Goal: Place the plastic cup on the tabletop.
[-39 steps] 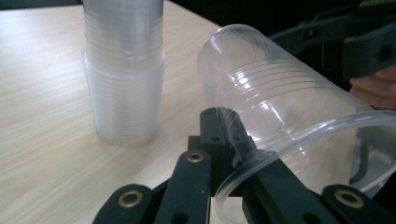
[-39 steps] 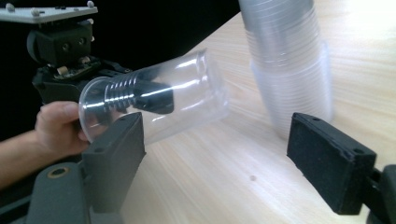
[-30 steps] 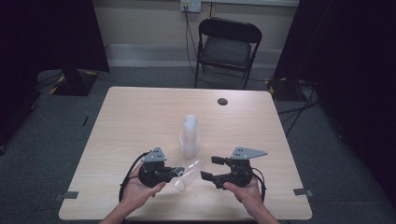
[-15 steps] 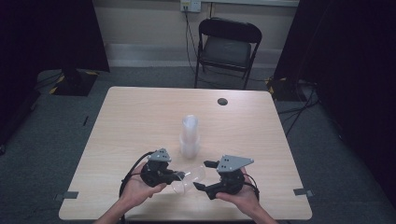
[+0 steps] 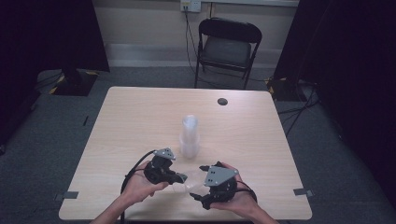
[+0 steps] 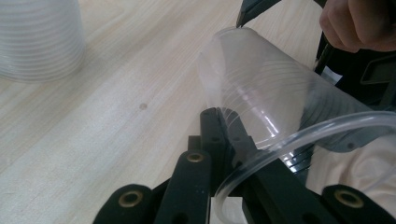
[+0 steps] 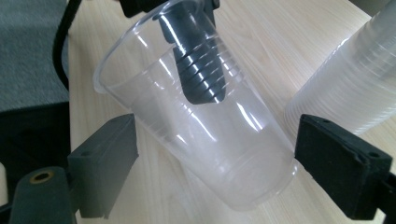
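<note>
clear plastic cup (image 7: 205, 126) lying tilted just above the wooden table (image 5: 140, 121) near the person's edge, between the two grippers, mouth toward the left one, base toward the right. nothing inside it save one ribbed black finger (image 7: 198, 70) of the left gripper (image 5: 180, 177), reaching in past the rim. in the left gripper view, the same cup (image 6: 261, 98) clamped by its wall: jaws drawn right together, one inside and one outside, rim curling over the near jaw. held thus off the tabletop, slanting.

stack of clear cups (image 5: 190, 136) upside down near the middle of the table, well apart from the hands; also seen at the upper right of the right gripper view (image 7: 355, 79) and upper left of the left gripper view (image 6: 39, 37). contents not to be made out beyond the nested ribbed walls.

right gripper (image 5: 201, 183) with jaws spread wide, having just been opening, one dark pad (image 7: 105, 158) on either side of the cup's lower half, both standing clear of the plastic, gaps visible on each side. cup between them but not gripped.

small dark round thing (image 5: 222, 101) on the far side of the table.
</note>
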`<action>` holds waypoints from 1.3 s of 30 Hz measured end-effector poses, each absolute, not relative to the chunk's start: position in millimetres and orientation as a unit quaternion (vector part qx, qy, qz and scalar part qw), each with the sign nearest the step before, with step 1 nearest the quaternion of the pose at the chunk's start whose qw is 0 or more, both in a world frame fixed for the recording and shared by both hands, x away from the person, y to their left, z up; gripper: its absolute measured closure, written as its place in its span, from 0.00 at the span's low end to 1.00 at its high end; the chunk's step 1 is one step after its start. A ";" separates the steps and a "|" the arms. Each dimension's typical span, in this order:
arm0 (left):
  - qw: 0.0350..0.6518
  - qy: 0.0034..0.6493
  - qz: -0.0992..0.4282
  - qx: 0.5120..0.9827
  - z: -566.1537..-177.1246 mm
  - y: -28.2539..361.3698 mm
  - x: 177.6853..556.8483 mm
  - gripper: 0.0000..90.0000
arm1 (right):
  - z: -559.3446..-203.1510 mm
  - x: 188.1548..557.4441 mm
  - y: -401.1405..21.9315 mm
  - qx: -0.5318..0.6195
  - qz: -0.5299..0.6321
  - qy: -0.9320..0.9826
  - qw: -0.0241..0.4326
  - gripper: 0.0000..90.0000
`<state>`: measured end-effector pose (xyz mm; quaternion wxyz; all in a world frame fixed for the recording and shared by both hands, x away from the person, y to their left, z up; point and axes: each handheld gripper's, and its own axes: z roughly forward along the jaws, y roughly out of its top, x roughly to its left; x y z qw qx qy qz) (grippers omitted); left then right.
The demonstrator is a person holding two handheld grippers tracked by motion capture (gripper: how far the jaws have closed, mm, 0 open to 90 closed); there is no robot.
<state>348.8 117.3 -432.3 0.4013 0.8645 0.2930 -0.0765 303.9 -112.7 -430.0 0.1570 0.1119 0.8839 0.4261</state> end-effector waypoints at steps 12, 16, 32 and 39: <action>0.388 0.306 -0.096 0.864 -429.8 100.7 354.1 1.00 | -436.5 300.3 -100.5 0.084 0.395 0.895 0.188 0.15; 0.382 0.310 -0.104 0.864 -431.2 98.1 355.9 1.00 | -438.5 300.9 -100.6 0.087 0.393 0.895 0.194 0.15; 0.368 0.319 -0.115 0.866 -435.5 83.4 360.4 0.99 | -437.3 296.0 -88.6 0.057 0.405 0.888 0.210 0.26; 0.357 0.325 -0.118 0.868 -438.4 81.1 362.0 0.98 | -435.1 297.5 -90.2 0.065 0.414 0.884 0.204 0.27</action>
